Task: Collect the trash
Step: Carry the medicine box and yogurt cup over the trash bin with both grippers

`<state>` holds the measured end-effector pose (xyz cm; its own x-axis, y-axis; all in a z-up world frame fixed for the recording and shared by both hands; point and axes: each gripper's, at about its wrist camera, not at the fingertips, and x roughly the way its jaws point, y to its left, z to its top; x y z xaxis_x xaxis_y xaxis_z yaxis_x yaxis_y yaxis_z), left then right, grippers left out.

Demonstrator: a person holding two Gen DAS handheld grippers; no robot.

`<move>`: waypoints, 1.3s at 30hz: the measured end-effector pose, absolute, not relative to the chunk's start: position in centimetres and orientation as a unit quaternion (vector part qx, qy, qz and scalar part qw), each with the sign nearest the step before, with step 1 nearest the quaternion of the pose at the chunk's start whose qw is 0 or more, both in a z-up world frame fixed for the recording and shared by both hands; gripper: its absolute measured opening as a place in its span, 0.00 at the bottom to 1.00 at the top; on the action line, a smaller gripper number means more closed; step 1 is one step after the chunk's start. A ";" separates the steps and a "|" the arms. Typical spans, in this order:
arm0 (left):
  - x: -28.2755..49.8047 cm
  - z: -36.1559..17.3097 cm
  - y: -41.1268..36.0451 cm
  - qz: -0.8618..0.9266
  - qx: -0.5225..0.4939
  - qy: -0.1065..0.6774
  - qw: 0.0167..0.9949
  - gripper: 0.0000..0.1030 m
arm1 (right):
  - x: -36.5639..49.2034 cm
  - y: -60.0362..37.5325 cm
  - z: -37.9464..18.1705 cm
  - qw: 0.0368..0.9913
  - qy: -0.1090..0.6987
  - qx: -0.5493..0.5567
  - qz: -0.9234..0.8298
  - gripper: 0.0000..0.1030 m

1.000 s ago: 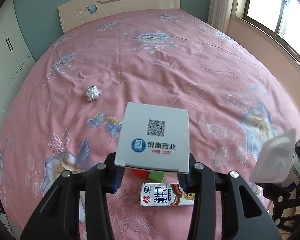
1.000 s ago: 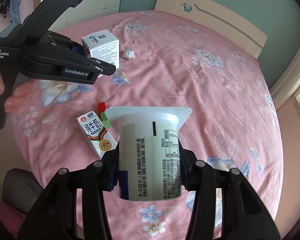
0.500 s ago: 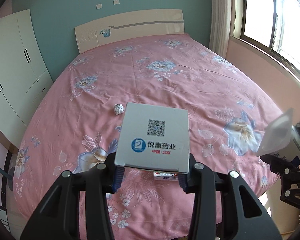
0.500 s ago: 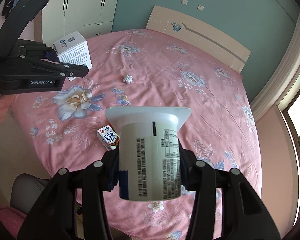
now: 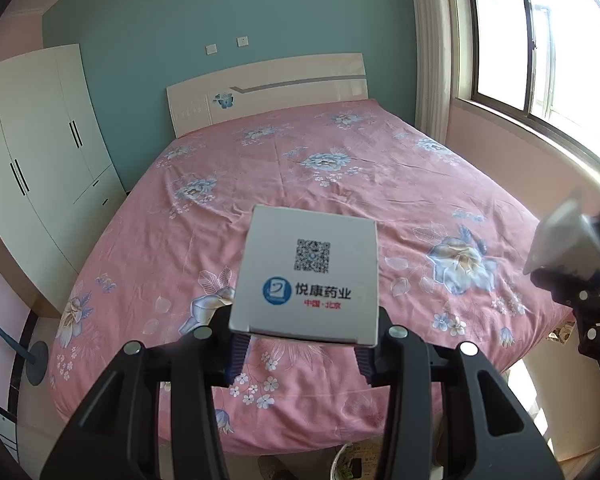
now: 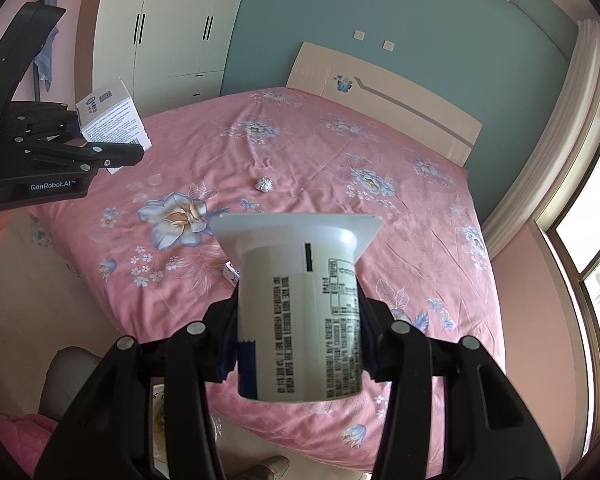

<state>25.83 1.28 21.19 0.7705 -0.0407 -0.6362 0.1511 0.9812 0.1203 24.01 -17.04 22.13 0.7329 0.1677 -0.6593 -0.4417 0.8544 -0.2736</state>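
A white box (image 5: 308, 276) with a QR code and a blue logo sits between the fingers of my left gripper (image 5: 304, 344), which is shut on it, high above the foot of the bed. My right gripper (image 6: 296, 336) is shut on a white yogurt cup (image 6: 300, 320) with printed text, its square rim pointing away. The right wrist view also shows the left gripper (image 6: 112, 148) and its box (image 6: 110, 116) at the left. A crumpled paper ball (image 6: 264, 184) lies on the sheet. A small milk carton (image 6: 231, 272) peeks out from behind the cup.
The bed (image 5: 340, 184) has a pink floral sheet and a pale headboard (image 5: 268, 88). A white wardrobe (image 5: 32, 152) stands at the left and a window (image 5: 548, 48) at the right. Below the bed's foot are floor, a white-rimmed container (image 5: 352, 460) and a person's grey-clad leg (image 6: 68, 376).
Both grippers have risen and drawn back from the bed, each still holding its item. The bed looks farther off, and the box now hides the milk carton in the left wrist view.
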 end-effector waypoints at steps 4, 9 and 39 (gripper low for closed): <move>23.2 20.9 1.7 -0.055 0.083 0.332 0.938 0.44 | 21.4 -17.4 22.3 0.907 0.323 -0.209 0.170 0.47; 20.3 19.4 2.0 -0.060 0.090 0.337 0.935 0.44 | 18.8 -17.9 21.6 0.905 0.326 -0.208 0.175 0.47; 16.4 -4.4 0.4 -0.106 0.091 0.527 0.838 0.44 | 16.7 -17.8 -4.1 0.801 0.530 -0.155 0.230 0.47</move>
